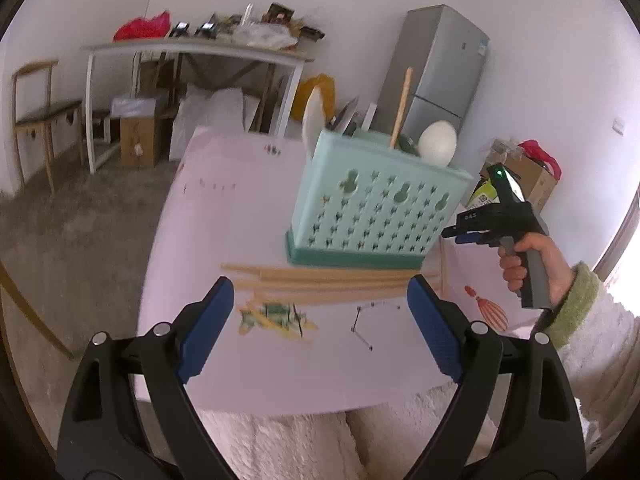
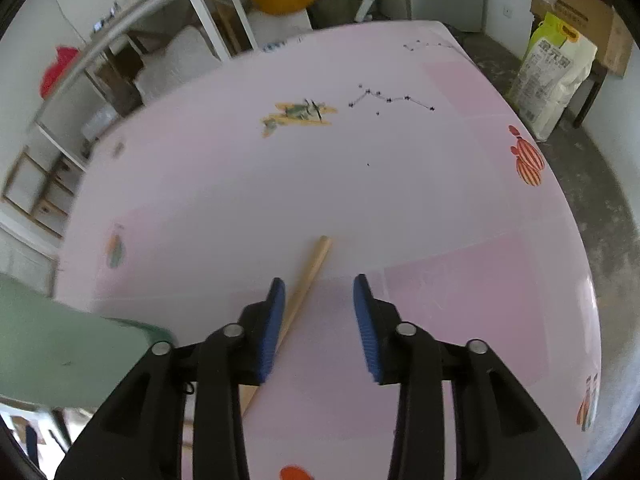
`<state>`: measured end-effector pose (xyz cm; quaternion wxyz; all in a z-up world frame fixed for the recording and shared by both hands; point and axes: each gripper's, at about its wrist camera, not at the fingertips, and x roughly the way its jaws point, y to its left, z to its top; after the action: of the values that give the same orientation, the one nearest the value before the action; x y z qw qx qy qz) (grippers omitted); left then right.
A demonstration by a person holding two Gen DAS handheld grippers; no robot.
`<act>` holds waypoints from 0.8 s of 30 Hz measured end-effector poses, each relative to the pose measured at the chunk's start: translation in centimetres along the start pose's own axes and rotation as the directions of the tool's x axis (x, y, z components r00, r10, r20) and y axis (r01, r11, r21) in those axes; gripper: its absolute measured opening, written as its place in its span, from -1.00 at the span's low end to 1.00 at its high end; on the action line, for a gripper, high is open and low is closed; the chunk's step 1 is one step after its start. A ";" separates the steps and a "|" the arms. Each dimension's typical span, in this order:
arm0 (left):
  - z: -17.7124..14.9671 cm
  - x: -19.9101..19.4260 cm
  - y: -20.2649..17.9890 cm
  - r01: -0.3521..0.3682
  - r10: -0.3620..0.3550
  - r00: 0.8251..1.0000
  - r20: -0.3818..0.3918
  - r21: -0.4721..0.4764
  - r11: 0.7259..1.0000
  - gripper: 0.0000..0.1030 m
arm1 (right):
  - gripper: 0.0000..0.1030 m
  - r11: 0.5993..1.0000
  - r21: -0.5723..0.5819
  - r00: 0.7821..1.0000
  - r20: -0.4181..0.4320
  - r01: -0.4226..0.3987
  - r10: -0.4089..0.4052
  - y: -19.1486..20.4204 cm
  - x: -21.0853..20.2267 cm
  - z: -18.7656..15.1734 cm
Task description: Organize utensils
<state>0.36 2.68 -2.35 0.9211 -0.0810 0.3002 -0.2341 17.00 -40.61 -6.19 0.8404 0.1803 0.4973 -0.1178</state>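
A mint-green perforated utensil basket (image 1: 372, 208) stands on the pink table (image 1: 224, 208). In it are a white spoon (image 1: 438, 142), a wooden stick (image 1: 402, 108) and some dark utensils. Several wooden chopsticks (image 1: 328, 280) lie flat in front of its base. My left gripper (image 1: 320, 280) is wide open just short of them, with nothing between its fingers. A hand holds my right gripper (image 1: 452, 234) beside the basket's right corner. In the right wrist view my right gripper (image 2: 319, 280) is partly open over the table, and one chopstick (image 2: 316, 258) lies alongside its left finger (image 2: 276, 304), not gripped.
The basket shows as a green blur (image 2: 60, 352) at lower left. A grey fridge (image 1: 436, 76) and a cluttered white side table (image 1: 192, 50) stand behind. A wooden chair (image 1: 40, 120), cardboard boxes (image 1: 138, 140) and a rice bag (image 2: 552, 76) are on the floor.
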 end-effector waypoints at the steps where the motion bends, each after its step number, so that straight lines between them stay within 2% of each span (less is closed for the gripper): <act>1: -0.3 0.0 0.2 -0.003 0.003 1.000 -0.006 -0.016 1.000 0.64 | -0.45 0.999 -0.020 0.999 0.014 0.029 -0.029 0.3 0.1 -0.1; 3: -0.9 -0.1 0.3 -0.007 0.007 1.000 -0.005 -0.021 1.000 0.65 | -0.66 0.995 -0.049 0.996 0.029 0.091 -0.089 0.9 0.2 -0.3; 6: -0.9 -0.9 0.3 -0.019 0.019 0.999 0.026 -0.002 1.000 0.69 | -0.84 0.997 -0.020 0.997 0.031 0.073 -0.072 0.2 -0.1 -0.5; 10: -0.3 -1.5 0.2 -0.030 0.030 0.998 0.048 0.008 1.000 0.73 | -0.87 0.999 0.027 0.998 0.063 0.021 -0.022 -0.5 -1.9 -1.0; 15: 0.0 -2.4 0.5 -0.032 0.032 0.997 0.073 -0.002 0.999 0.73 | -0.87 0.998 0.024 0.982 0.182 -0.052 0.047 -0.2 -8.0 -2.7; 18: 0.0 -2.9 0.7 -0.034 0.035 0.996 0.080 -0.016 0.999 0.75 | -0.87 0.993 -0.008 0.954 0.277 -0.115 0.112 0.6 -13.2 -4.2; 20: 0.1 -3.1 0.6 -0.037 0.039 0.996 0.080 -0.018 0.999 0.75 | -0.87 0.982 -0.030 0.923 0.336 -0.186 0.185 1.3 -16.9 -4.8; 24: 0.3 -3.7 0.3 -0.027 0.028 0.996 0.085 -0.013 1.000 0.79 | -0.87 0.957 -0.126 0.835 0.469 -0.260 0.288 3.5 -23.6 -5.3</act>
<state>-1.96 4.74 -0.25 0.9358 -0.0922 0.2629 -0.2159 2.84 -34.75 12.82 0.9505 0.1907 0.2441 -0.0234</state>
